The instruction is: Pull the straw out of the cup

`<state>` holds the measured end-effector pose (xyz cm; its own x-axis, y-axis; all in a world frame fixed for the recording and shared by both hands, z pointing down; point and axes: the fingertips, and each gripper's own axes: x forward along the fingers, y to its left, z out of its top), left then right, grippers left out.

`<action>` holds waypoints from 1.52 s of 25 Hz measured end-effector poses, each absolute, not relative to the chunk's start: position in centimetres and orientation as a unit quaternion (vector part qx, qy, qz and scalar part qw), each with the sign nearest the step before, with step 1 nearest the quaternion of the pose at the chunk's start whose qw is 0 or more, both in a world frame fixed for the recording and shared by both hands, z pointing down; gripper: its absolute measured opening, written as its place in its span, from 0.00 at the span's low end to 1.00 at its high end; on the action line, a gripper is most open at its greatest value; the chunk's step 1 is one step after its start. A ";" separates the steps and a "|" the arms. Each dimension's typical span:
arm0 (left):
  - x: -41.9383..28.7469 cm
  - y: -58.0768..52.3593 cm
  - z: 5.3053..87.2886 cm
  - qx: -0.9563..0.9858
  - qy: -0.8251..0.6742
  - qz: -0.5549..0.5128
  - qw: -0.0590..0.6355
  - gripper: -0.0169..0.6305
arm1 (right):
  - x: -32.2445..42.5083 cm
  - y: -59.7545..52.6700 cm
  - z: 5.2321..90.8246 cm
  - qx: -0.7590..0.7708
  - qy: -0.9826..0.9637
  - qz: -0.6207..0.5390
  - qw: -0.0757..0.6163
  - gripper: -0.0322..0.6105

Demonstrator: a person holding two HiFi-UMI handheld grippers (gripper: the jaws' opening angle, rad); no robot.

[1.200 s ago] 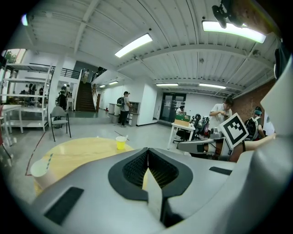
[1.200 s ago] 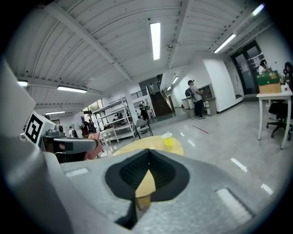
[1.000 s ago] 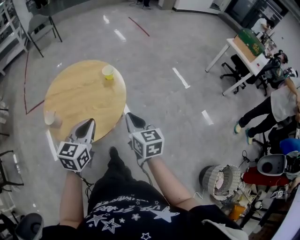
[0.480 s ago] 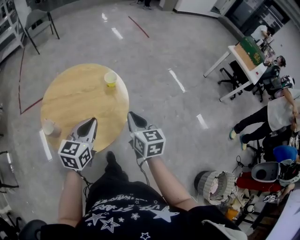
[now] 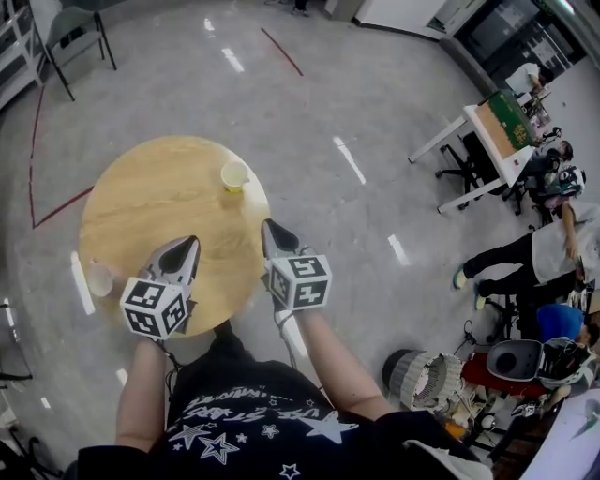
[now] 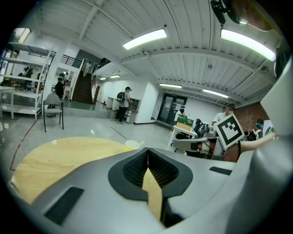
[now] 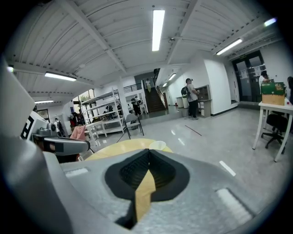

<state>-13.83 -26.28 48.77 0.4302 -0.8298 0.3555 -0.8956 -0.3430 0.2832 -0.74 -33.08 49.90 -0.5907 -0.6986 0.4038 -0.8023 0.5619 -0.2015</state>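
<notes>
A small yellow cup (image 5: 234, 175) stands on the far right part of the round wooden table (image 5: 141, 206). It also shows just beyond each gripper's tips, cup (image 6: 132, 145) and cup (image 7: 158, 145). The straw is too small to make out. My left gripper (image 5: 190, 244) hangs over the table's near part, jaws pressed together with nothing between them. My right gripper (image 5: 271, 226) is at the table's near right edge, also shut and empty, a short way in front of the cup. Both point at the cup, left gripper (image 6: 147, 151) and right gripper (image 7: 149, 151).
A second pale cup (image 5: 99, 278) sits at the table's left edge. At the right are a white desk (image 5: 487, 141), office chairs and people. A fan and clutter (image 5: 441, 370) lie at the lower right, and a chair (image 5: 70, 28) stands at the back left.
Both grippers have moved forward, from in front of the table to over its near edge. The table and the yellow cup now lie closer to them.
</notes>
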 end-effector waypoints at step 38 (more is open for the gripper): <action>-17.4 -36.5 55.0 0.760 -0.582 0.076 0.280 0.04 | -6.6 -46.4 56.5 0.340 -0.892 0.188 0.229 0.30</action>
